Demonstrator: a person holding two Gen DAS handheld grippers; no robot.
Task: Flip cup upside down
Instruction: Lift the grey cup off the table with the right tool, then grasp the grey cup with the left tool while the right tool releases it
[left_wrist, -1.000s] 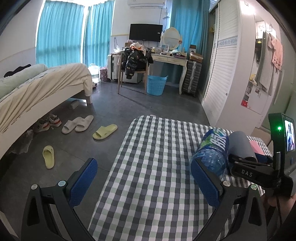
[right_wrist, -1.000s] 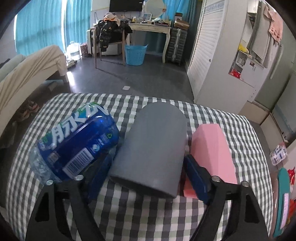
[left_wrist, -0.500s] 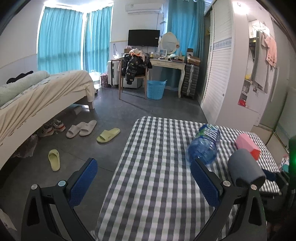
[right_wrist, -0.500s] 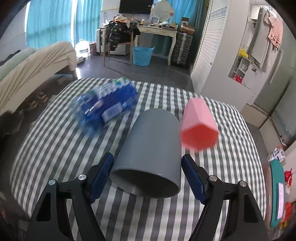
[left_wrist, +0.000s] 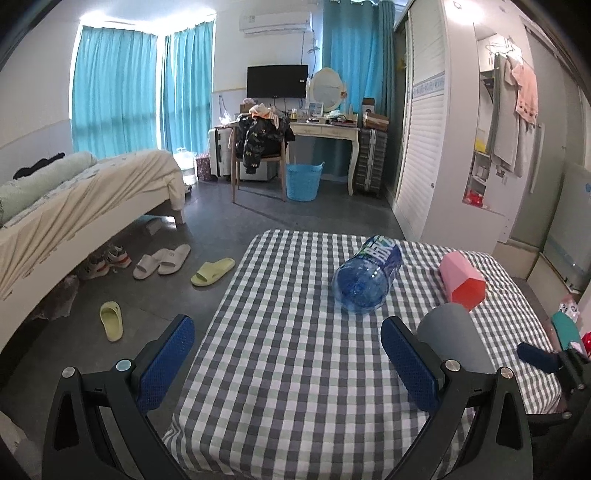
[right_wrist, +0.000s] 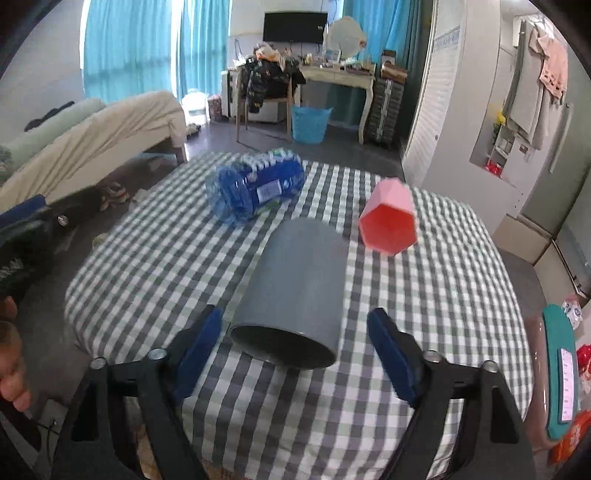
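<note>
Empty grey cup (right_wrist: 295, 288) on its side between wide right fingers (right_wrist: 391, 354), untouched; left fingers (left_wrist: 166, 362) wide, empty.

On your checked grey-and-white tablecloth (left_wrist: 295, 369) there's a blue-labelled clear plastic water bottle (left_wrist: 365, 280) lying on its side, far centre. A pink hexagonal plastic cup (left_wrist: 461, 278) lies on its side to its right, apart from it, open end facing near. At the right edge you've got a teal flat object (right_wrist: 559, 373), too cropped to identify. On the floor to the left: a pair of white slides (left_wrist: 162, 260), two yellow-green slippers (left_wrist: 212, 271), well apart, and sneakers under the beige-sheeted bed (left_wrist: 74, 199). Far end: a light blue plastic basket (left_wrist: 303, 181) beside a wooden chair draped with a black jacket (left_wrist: 258, 144), and a wall-mounted black TV (left_wrist: 277, 81).
</note>
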